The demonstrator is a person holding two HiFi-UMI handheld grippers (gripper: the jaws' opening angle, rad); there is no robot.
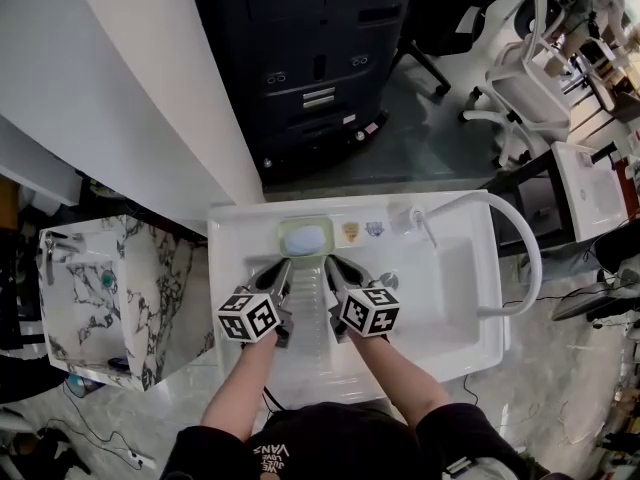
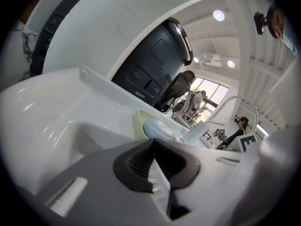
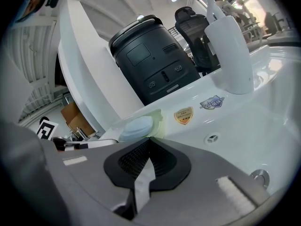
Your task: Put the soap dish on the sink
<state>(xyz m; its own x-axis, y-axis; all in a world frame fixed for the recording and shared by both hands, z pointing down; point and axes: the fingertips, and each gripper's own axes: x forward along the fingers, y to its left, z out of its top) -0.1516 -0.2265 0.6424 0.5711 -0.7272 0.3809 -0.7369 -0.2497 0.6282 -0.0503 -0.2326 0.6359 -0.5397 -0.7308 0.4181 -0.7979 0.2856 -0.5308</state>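
Observation:
A pale green soap dish [image 1: 305, 236] holding a light blue soap [image 1: 306, 237] rests on the back ledge of the white sink [image 1: 450, 328], left of the faucet [image 1: 424, 225]. My left gripper [image 1: 286, 265] and right gripper [image 1: 330, 263] hover over the basin just in front of the dish, tips apart from it. Both are shut with nothing between the jaws. In the left gripper view the closed left gripper [image 2: 153, 141] points at the dish [image 2: 139, 124] and soap [image 2: 159, 128]. In the right gripper view the closed right gripper [image 3: 149, 139] sits just below the soap [image 3: 136, 127].
A large black printer [image 1: 310, 58] stands behind the sink. A marble-patterned cabinet [image 1: 115, 288] is at the left. A white hose [image 1: 522, 243] arcs over the sink's right side. Office chairs [image 1: 520, 88] stand at the upper right. Two stickers [image 1: 361, 231] mark the ledge.

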